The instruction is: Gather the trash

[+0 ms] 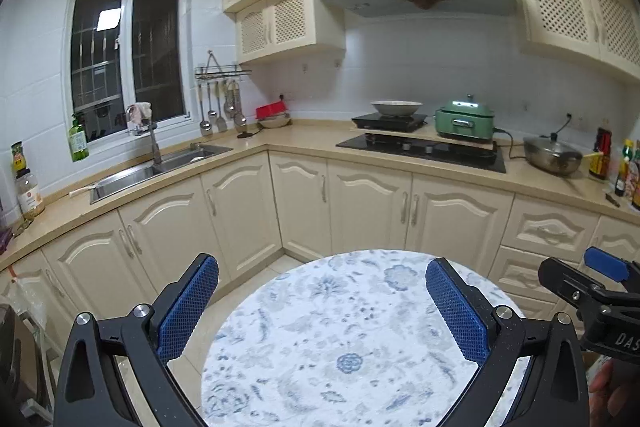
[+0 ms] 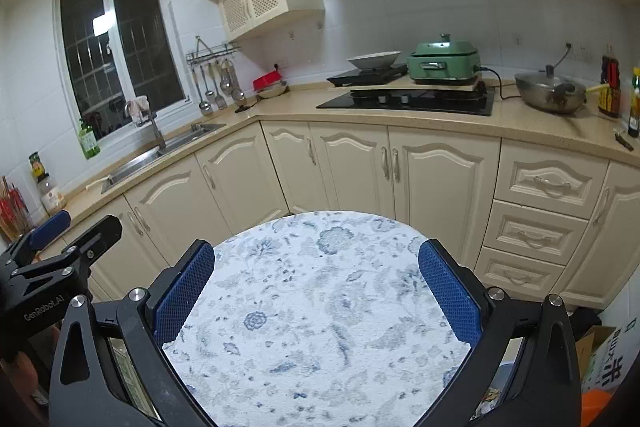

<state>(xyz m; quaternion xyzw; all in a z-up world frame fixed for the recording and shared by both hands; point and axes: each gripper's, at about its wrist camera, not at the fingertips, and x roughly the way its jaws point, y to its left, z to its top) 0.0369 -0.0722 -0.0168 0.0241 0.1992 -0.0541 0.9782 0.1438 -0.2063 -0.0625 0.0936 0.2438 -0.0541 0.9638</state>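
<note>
A round table [image 1: 340, 339] with a white and blue floral cloth stands in front of me; it also shows in the right wrist view [image 2: 320, 307]. No trash shows on it. My left gripper [image 1: 322, 277] is open and empty above the table's near part. My right gripper [image 2: 316, 259] is open and empty over the same table. The right gripper also shows at the right edge of the left wrist view [image 1: 592, 283], and the left gripper at the left edge of the right wrist view [image 2: 60, 243].
Cream kitchen cabinets [image 1: 368, 203] and a beige counter [image 1: 304, 139] wrap around behind the table, with a sink [image 1: 160, 167], a stove [image 1: 420, 149], a green cooker [image 1: 464, 121] and a steel pot [image 1: 552, 155]. A cardboard box [image 2: 604, 359] stands at the floor's right.
</note>
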